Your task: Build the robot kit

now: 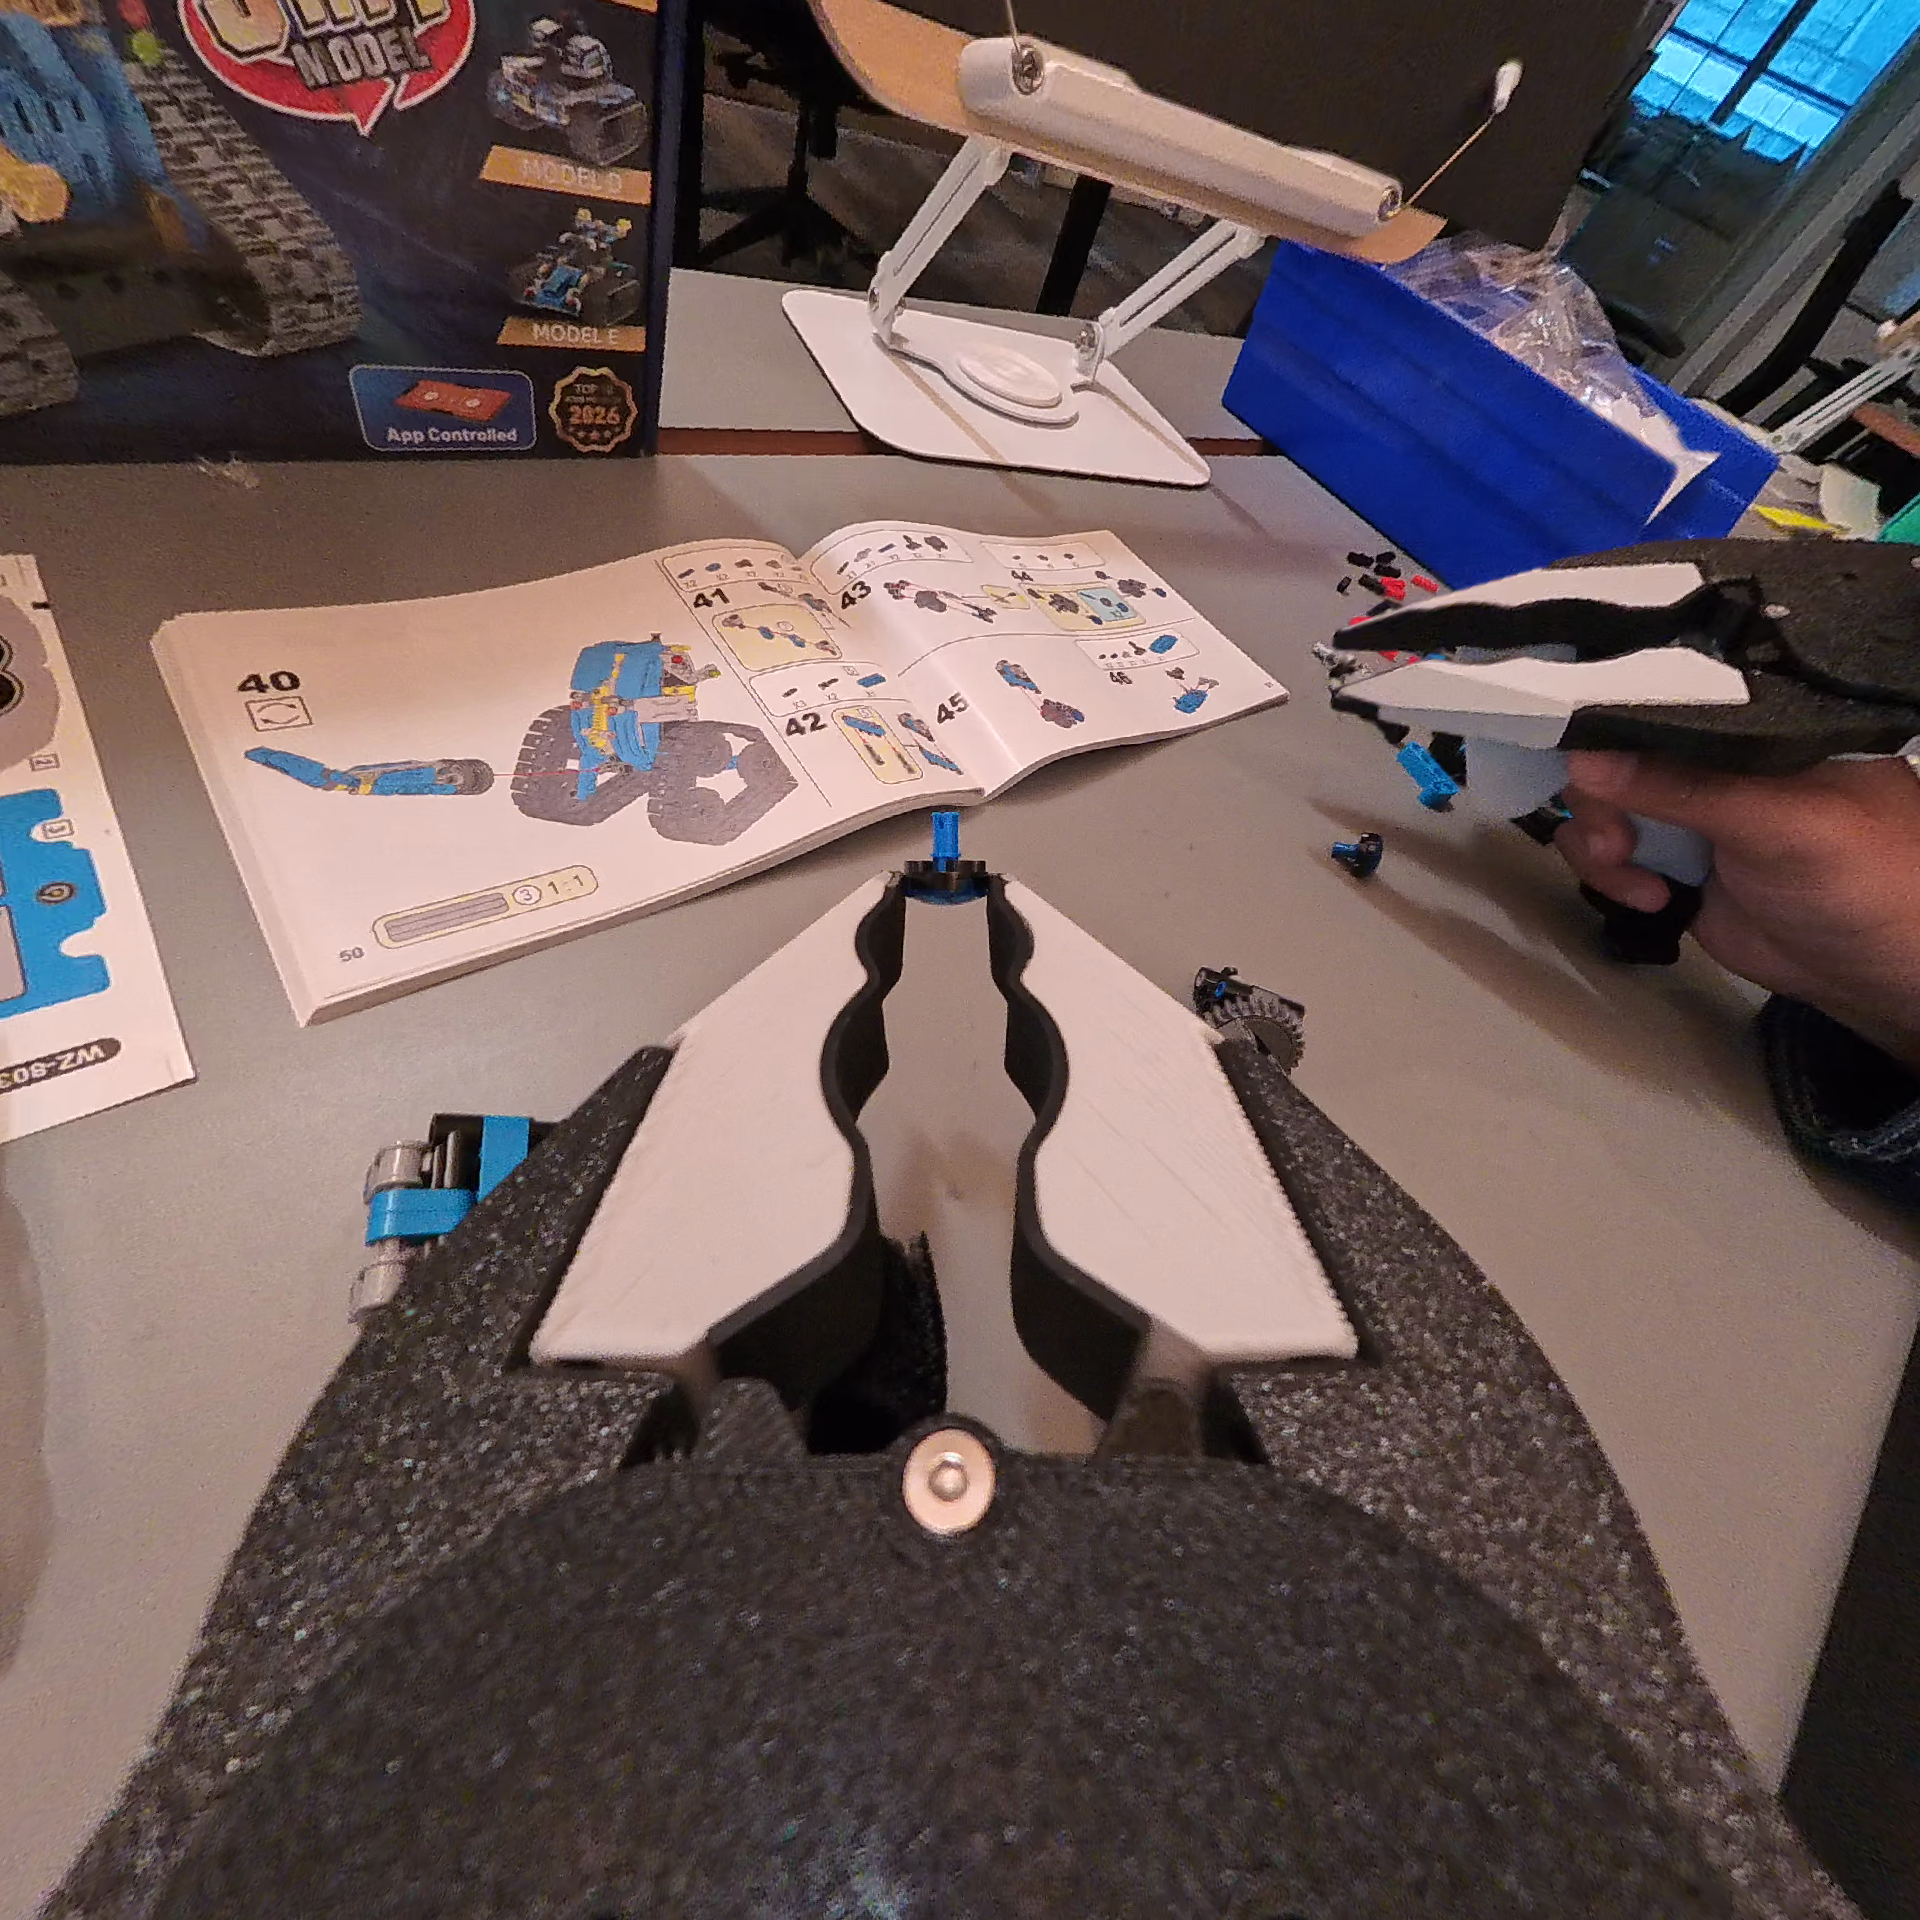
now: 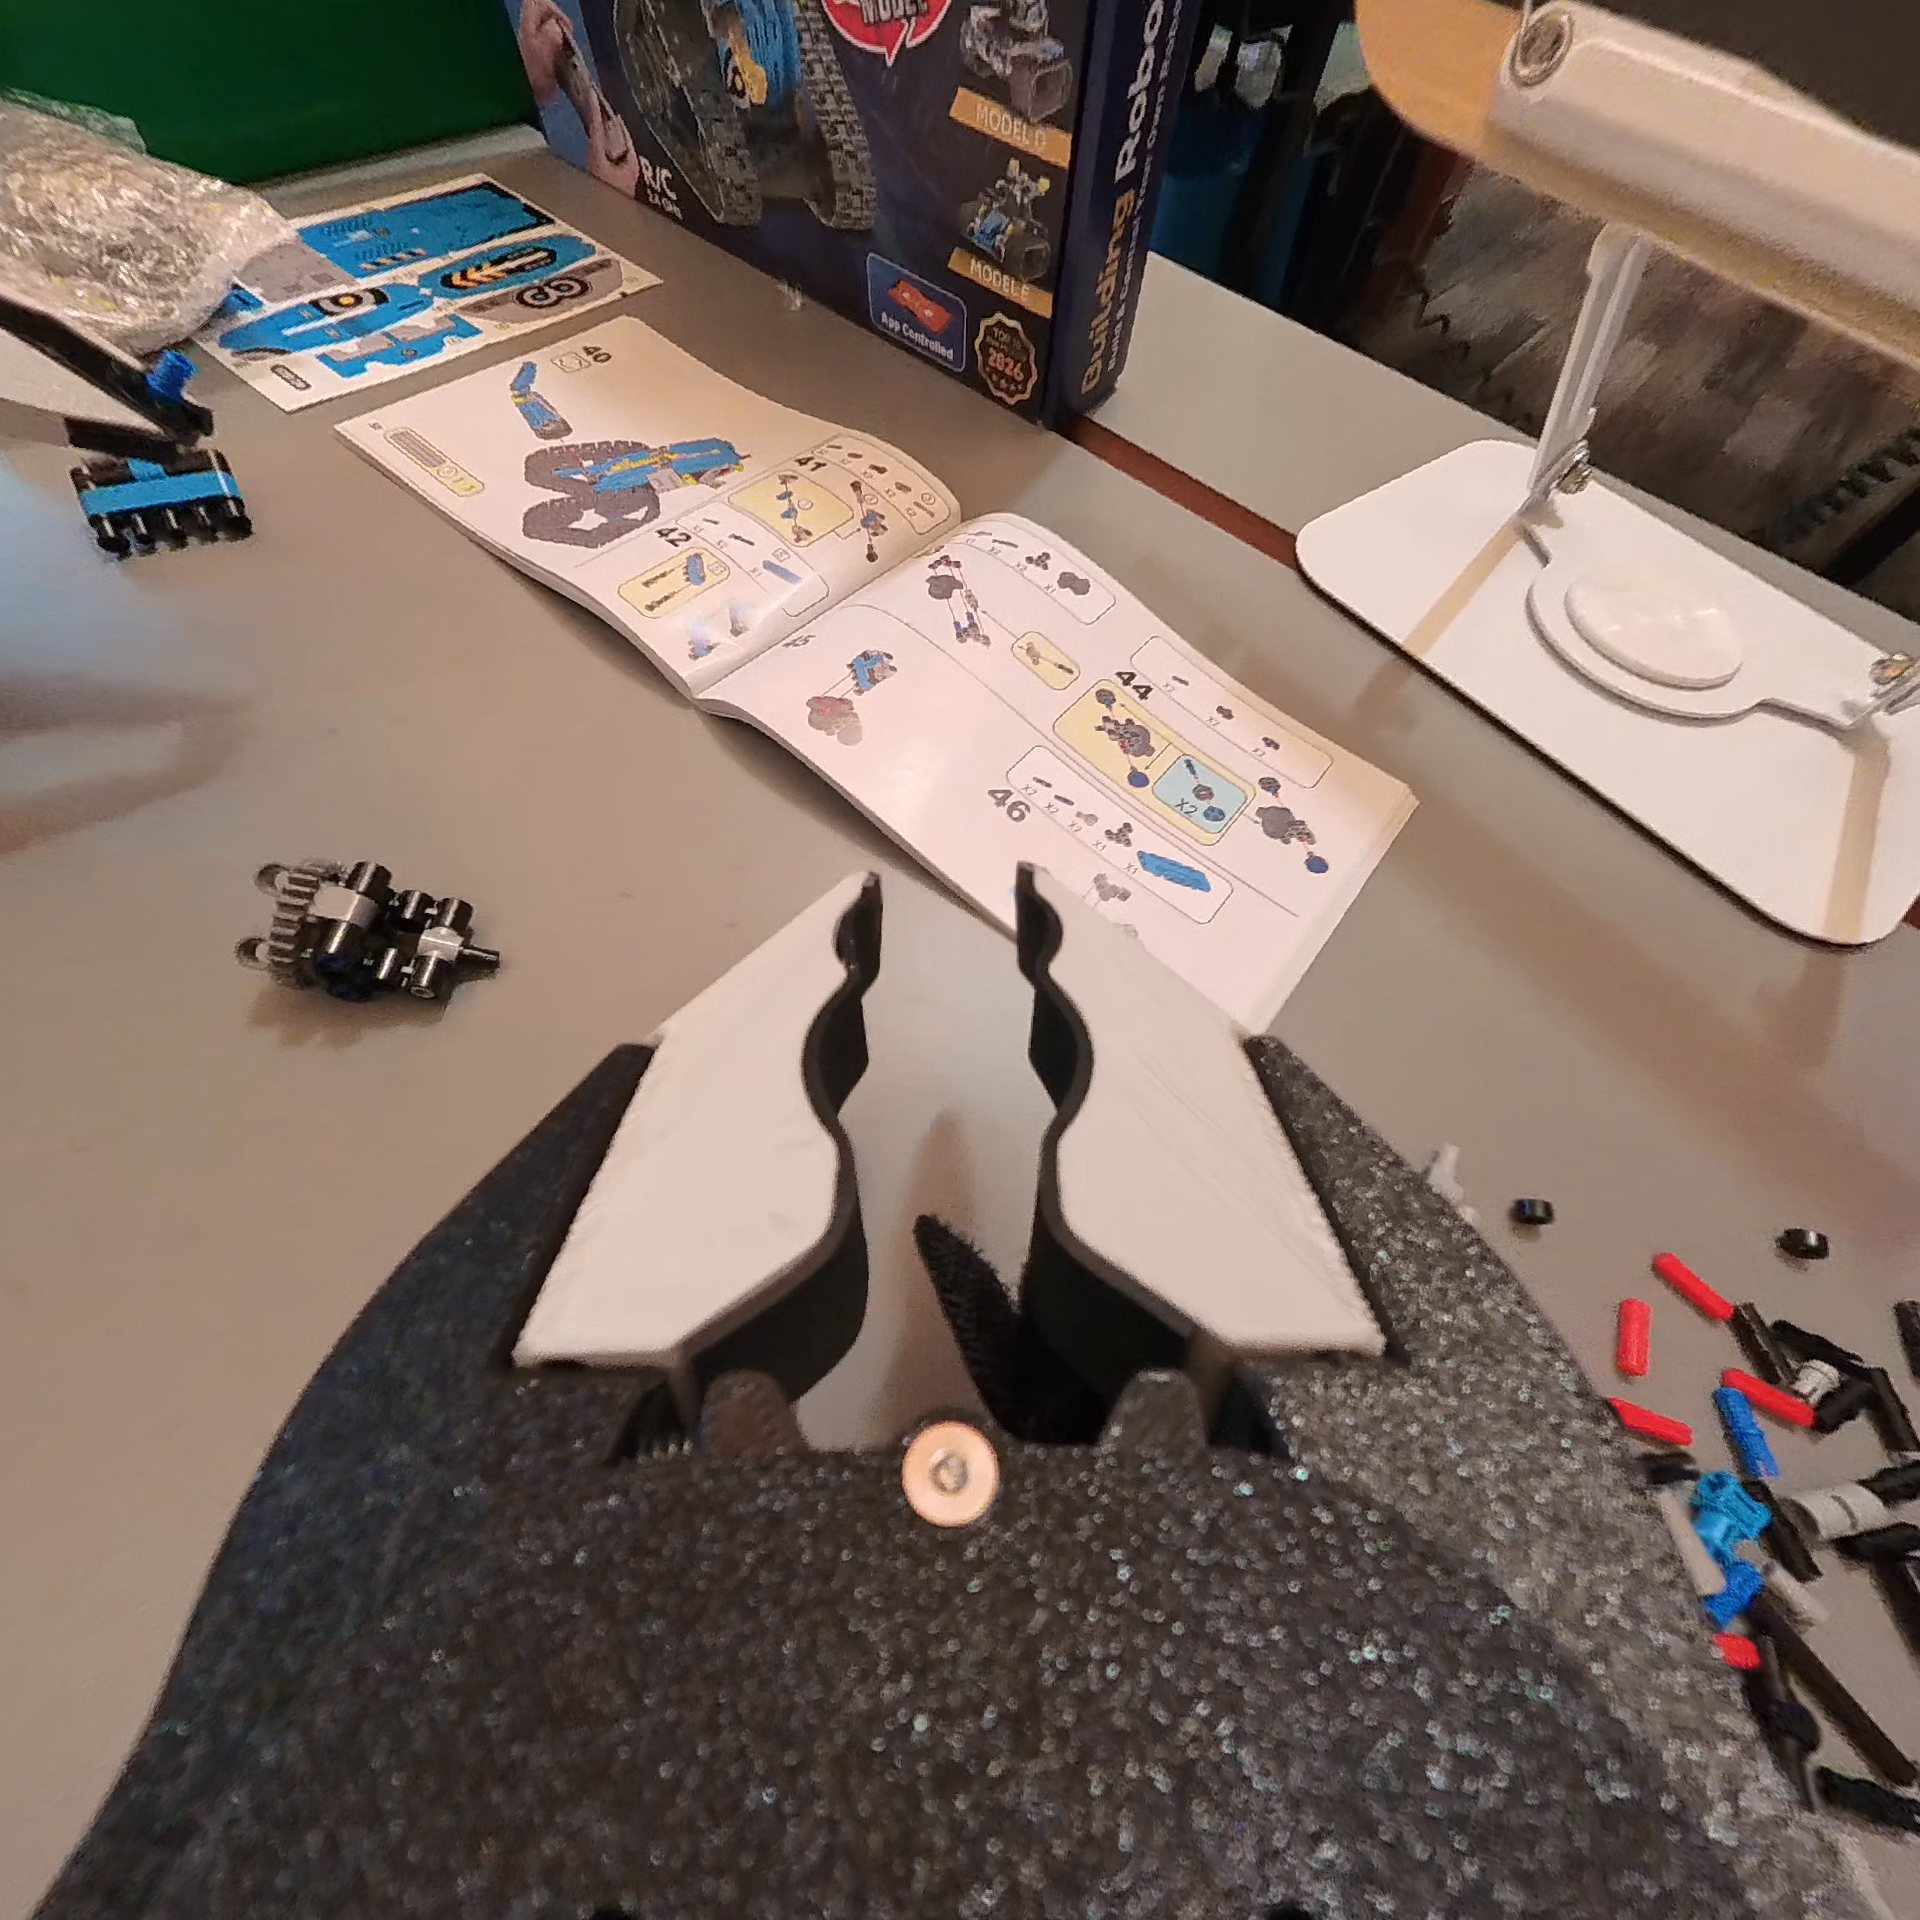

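Left jaws pinch a small black-and-blue part (image 1: 943, 871); right jaws gape, empty.

We see the part nipped at the left gripper (image 1: 943, 883) tips, a blue pin standing up from it, just above the bench (image 1: 1455, 1195) near the open manual (image 1: 675, 748). We would keep that pinch square. The right gripper (image 2: 948, 894) hovers over the manual's corner, loose pins (image 2: 1704, 1361) to its right, a gear assembly (image 2: 364, 928) to its left.

Light: soft, even, indoor; blue daylight at a window (image 1: 1766, 73) far right.
Shadows: faint, diffuse on the grey table (image 1: 1455, 1195).
Blur: left edge of right wrist view smeared.
Distortion: wide-angle bending at edges.
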Available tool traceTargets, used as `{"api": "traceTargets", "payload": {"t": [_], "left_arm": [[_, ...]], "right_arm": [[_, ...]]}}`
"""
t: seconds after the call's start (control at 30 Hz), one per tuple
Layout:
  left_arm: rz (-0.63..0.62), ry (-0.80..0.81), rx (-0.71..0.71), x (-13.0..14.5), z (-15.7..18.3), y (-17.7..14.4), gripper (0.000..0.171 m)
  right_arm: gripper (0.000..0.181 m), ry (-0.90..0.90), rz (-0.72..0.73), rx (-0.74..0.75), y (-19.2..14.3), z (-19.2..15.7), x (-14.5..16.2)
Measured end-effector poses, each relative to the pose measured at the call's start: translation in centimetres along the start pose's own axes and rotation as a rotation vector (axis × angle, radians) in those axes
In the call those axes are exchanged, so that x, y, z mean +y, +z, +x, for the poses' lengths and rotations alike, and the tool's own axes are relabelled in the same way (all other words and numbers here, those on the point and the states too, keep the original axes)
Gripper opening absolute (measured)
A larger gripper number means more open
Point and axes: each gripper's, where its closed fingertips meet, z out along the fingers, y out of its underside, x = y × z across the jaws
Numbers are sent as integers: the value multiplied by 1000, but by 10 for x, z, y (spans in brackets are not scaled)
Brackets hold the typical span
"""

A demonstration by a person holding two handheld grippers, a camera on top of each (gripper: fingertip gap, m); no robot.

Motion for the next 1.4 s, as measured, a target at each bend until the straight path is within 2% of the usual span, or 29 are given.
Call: {"api": "traceTargets", "payload": {"t": [0.33, 0.53, 1.1, 1.2, 1.3, 1.4], "left_arm": [[18, 15, 34, -2, 5, 0, 15], [21, 86, -3, -4, 5, -1, 15], [15, 81, -56, -3, -4, -2, 15], [-45, 126, -81, -19, -1, 5, 15], [8, 84, -68, -74, 4, 24, 15], [92, 25, -22, -116, -2, 56, 16]], "right_arm": [[23, 12, 5, -1, -5, -2, 4], [23, 55, 32, -38, -11, -8, -4], [21, 40, 65, -37, -21, -6, -17], [24, 21, 38, -86, -19, -5, -42], [40, 41, -46, -105, -1, 0, -81], [35, 108, 75, -95, 13, 10, -129]]}}
